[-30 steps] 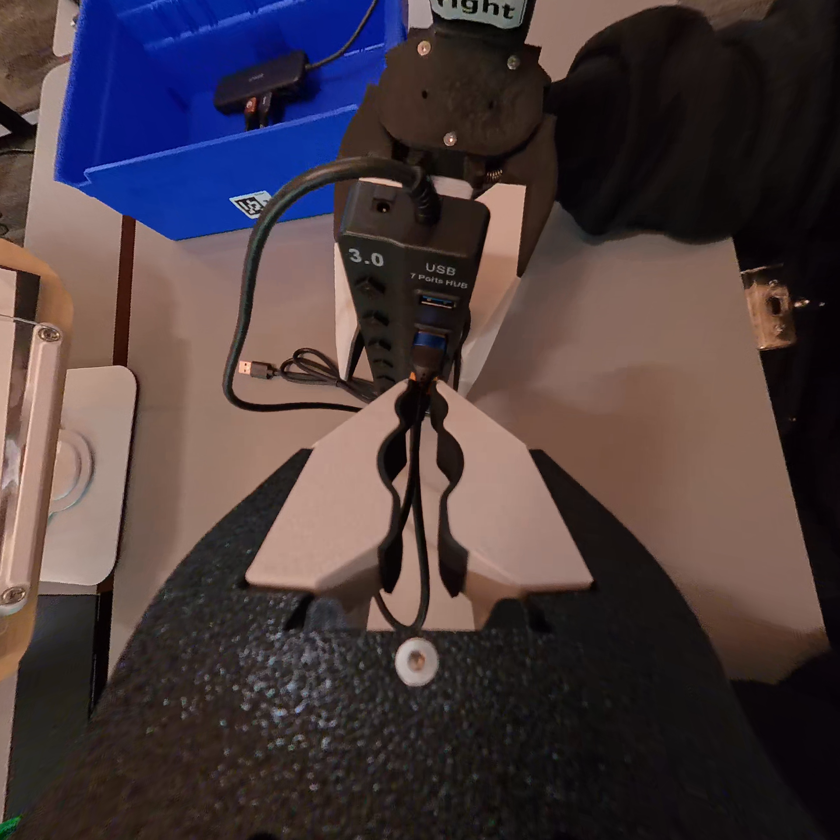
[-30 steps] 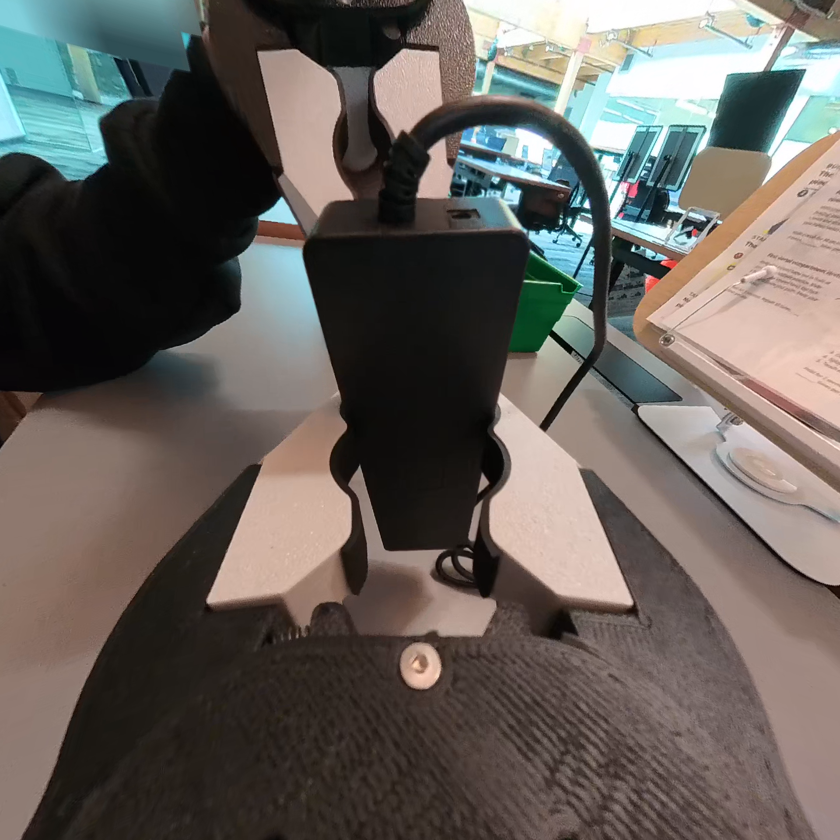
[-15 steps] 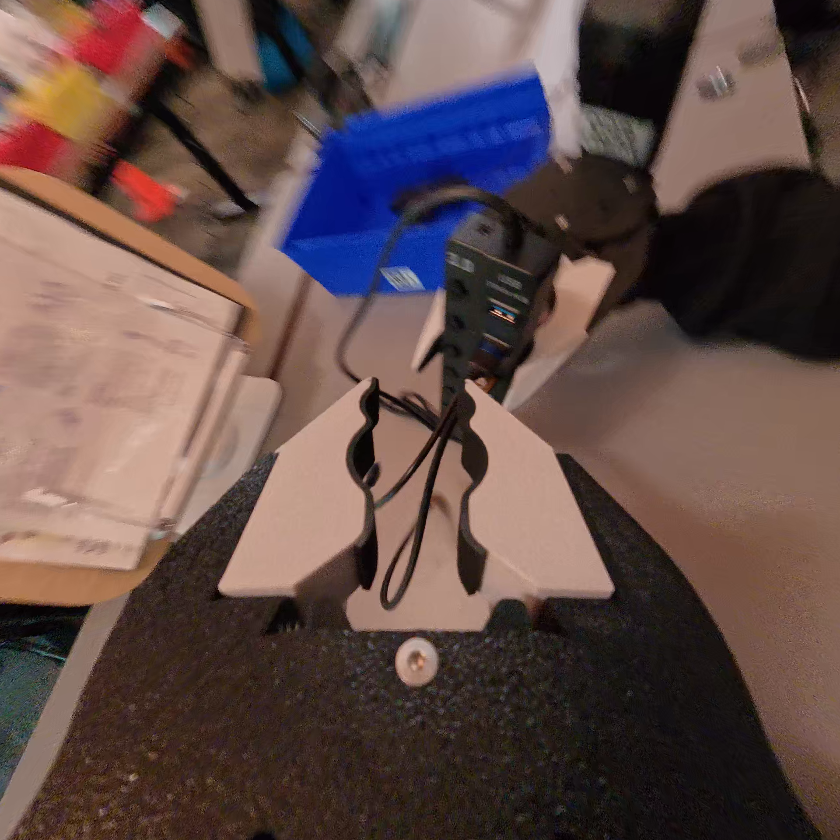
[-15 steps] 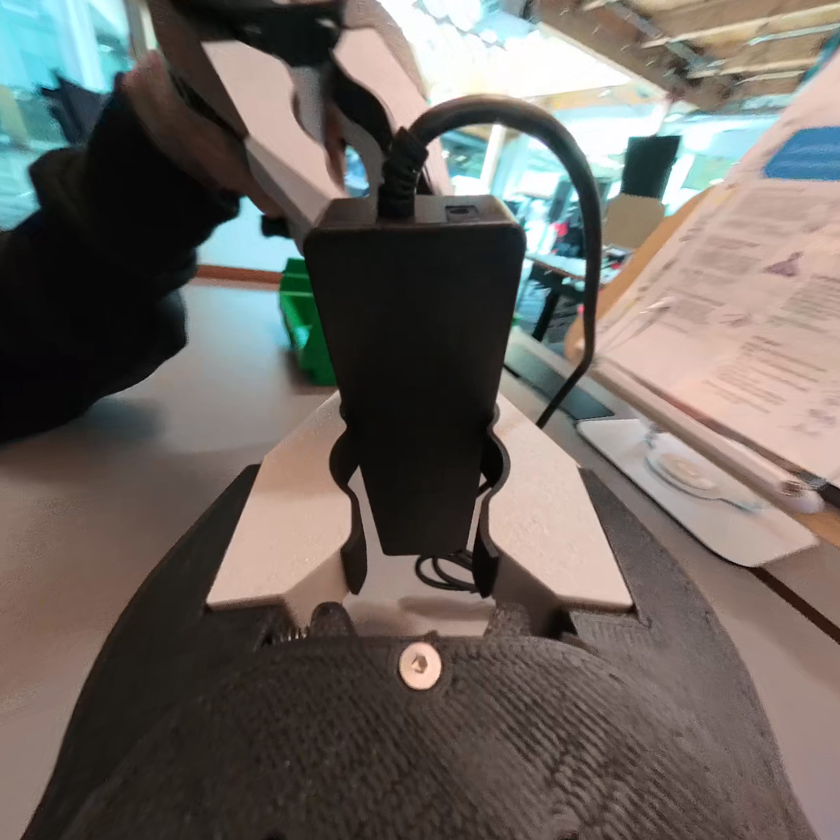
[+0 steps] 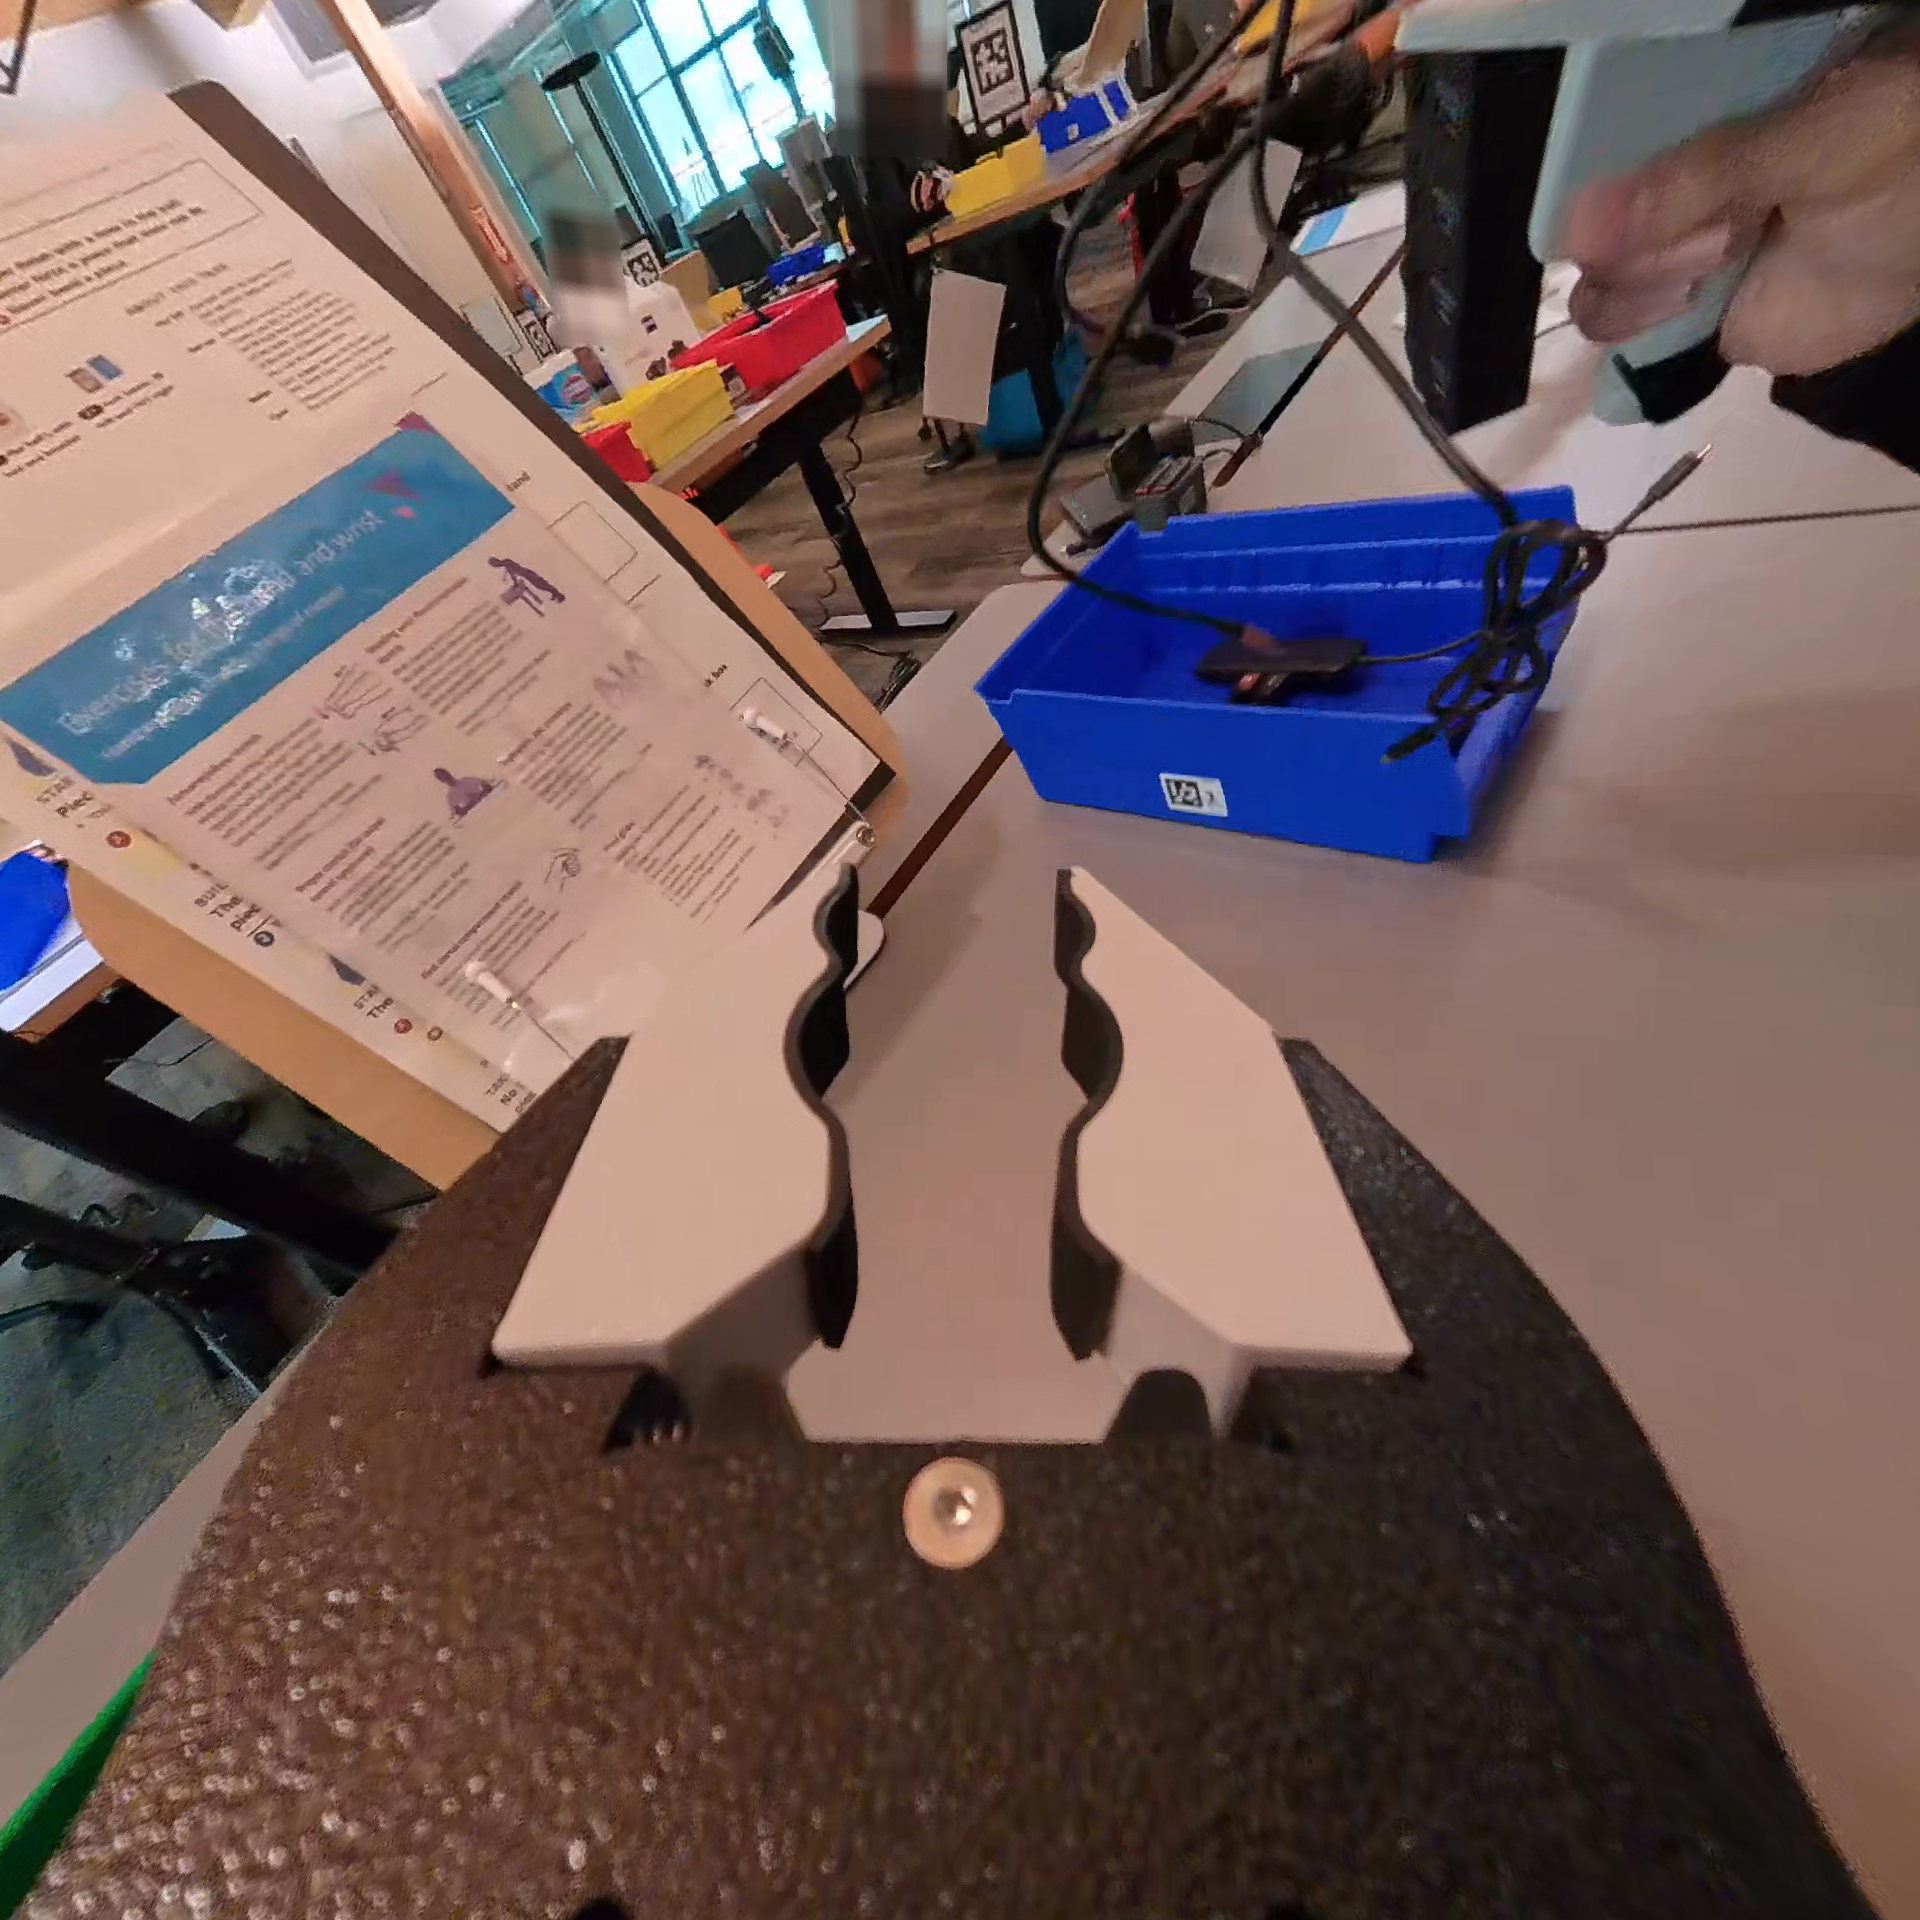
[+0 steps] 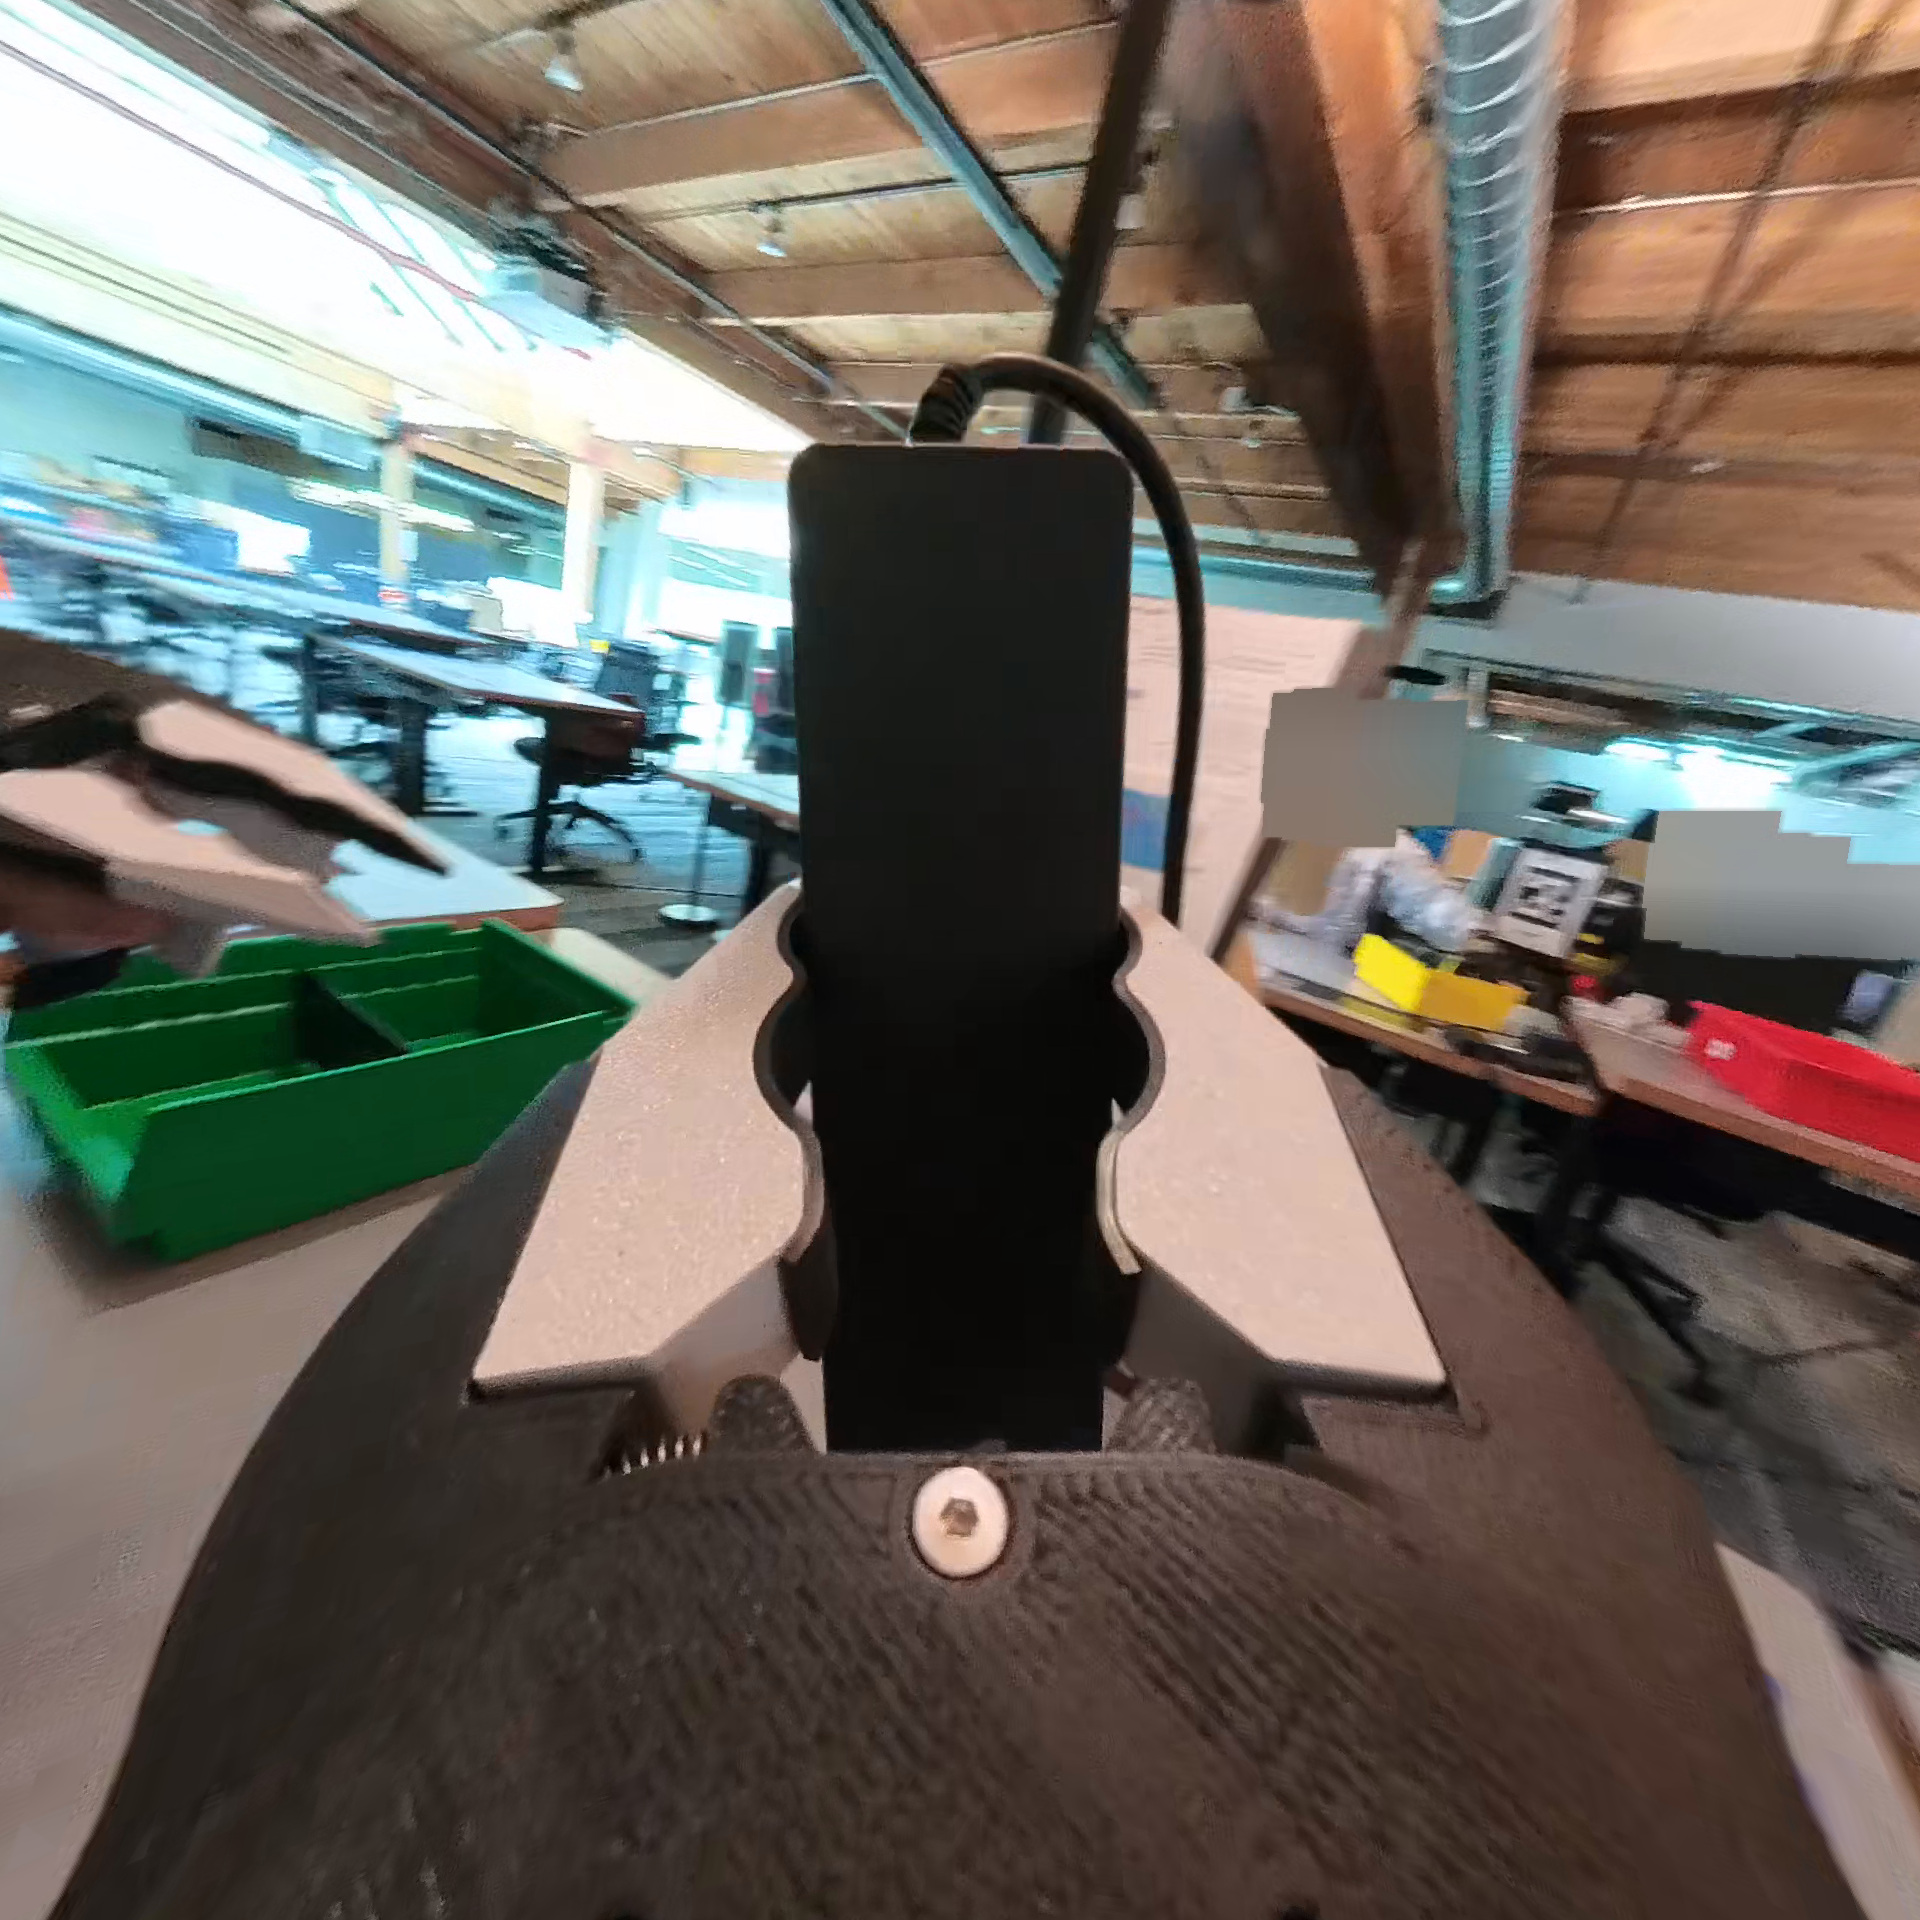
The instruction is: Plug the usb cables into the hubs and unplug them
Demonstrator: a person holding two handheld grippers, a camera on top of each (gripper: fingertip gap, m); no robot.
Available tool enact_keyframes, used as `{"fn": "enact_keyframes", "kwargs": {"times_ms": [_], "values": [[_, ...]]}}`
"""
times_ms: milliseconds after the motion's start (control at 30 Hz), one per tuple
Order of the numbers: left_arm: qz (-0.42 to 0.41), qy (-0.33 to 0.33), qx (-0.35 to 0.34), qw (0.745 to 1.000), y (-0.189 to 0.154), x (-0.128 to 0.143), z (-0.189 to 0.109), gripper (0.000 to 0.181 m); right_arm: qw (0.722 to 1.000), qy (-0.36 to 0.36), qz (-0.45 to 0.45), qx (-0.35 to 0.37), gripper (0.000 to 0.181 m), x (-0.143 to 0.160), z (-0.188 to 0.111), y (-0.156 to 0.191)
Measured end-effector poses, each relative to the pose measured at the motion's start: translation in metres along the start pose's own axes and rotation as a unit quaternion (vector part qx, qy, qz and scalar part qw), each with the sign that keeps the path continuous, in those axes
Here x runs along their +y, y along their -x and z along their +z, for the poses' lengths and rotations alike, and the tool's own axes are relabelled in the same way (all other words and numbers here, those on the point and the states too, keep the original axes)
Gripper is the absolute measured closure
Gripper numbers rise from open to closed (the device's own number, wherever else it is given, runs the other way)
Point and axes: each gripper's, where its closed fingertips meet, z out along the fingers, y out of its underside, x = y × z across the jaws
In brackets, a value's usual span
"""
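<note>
1. The left claw [image 5: 956,1039] is seen with its jaws parted and nothing held between them, poised above the grey surface [image 5: 1558,1039].
2. The right claw [image 6: 961,1039] is clamped on a black USB hub [image 6: 956,831] — the hub is held upright and lifted, with ceiling beams seen behind it.
3. A thick black cable [image 6: 1174,644] is seen leaving the hub's top end and arching down its right side.
4. In the left wrist view, the same hub [image 5: 1465,208] is glimpsed at the upper right, held up off the surface; the hand [image 5: 1787,239] beside it is blurred.
5. A blue bin [image 5: 1278,717] is set on the surface ahead of the left claw, well apart from it; a smaller dark hub [image 5: 1278,660] is seen lying inside with a cable attached.
6. A tangle of thin black cable [image 5: 1507,634] is draped over the bin's right edge — one connector end [image 5: 1678,476] is stretched out past it, plugged into nothing.
7. A propped board of printed sheets [image 5: 364,675] is seen at the left.
8. A green divided bin [image 6: 291,1060] is seen at the left of the right wrist view, with the left claw [image 6: 343,862] above it.
</note>
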Motion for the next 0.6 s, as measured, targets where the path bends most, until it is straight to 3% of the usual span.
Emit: {"fn": "enact_keyframes", "kwargs": {"times_ms": [100,200,300,600], "values": [[0.000,-0.005,0.029,1.000,-0.010,-0.002,0.006,0.146,0.998,0.014,-0.012,0.059,0.129,-0.008,-0.008,-0.046],[0.023,0.025,0.033,0.999,-0.015,0.008,0.013,0.144,0.991,0.031,-0.014,0.130,0.129,0.005,-0.021,-0.089],[0.037,0.036,0.040,0.998,-0.021,0.011,0.016,0.144,0.982,0.087,0.014,0.165,0.129,0.047,-0.033,-0.115],[0.044,0.046,0.052,0.997,-0.026,0.016,0.019,0.144,0.933,0.274,0.050,0.229,0.129,0.179,-0.067,-0.139]]}}
